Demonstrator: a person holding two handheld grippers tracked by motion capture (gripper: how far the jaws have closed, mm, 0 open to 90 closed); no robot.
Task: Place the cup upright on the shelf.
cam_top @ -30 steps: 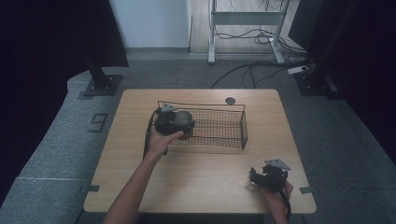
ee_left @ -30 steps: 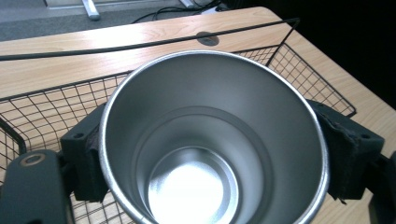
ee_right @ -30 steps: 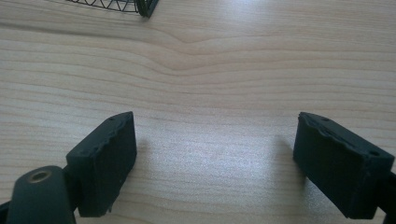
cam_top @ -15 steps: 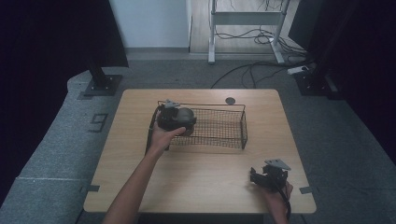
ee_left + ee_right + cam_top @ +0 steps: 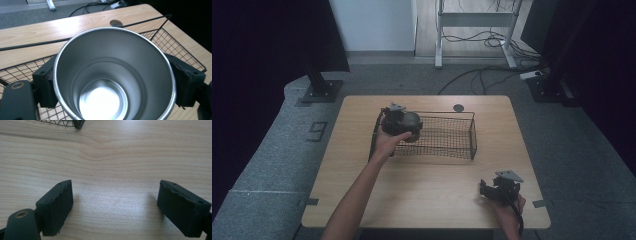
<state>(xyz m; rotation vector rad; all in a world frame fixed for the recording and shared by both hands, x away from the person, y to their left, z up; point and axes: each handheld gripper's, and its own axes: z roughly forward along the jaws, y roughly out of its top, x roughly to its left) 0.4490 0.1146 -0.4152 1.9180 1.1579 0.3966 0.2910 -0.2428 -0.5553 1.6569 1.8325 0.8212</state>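
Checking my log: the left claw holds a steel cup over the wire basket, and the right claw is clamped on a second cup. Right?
Not quite. The right claw is open and empty above the table, as the right gripper view shows. The left claw does hold the steel cup over the wire basket.

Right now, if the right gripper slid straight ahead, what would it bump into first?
Probably the basket. The right gripper is open with bare table between its jaws and ahead. Only the basket's corner shows at the top edge, a bit left of centre, so it might just clip it.
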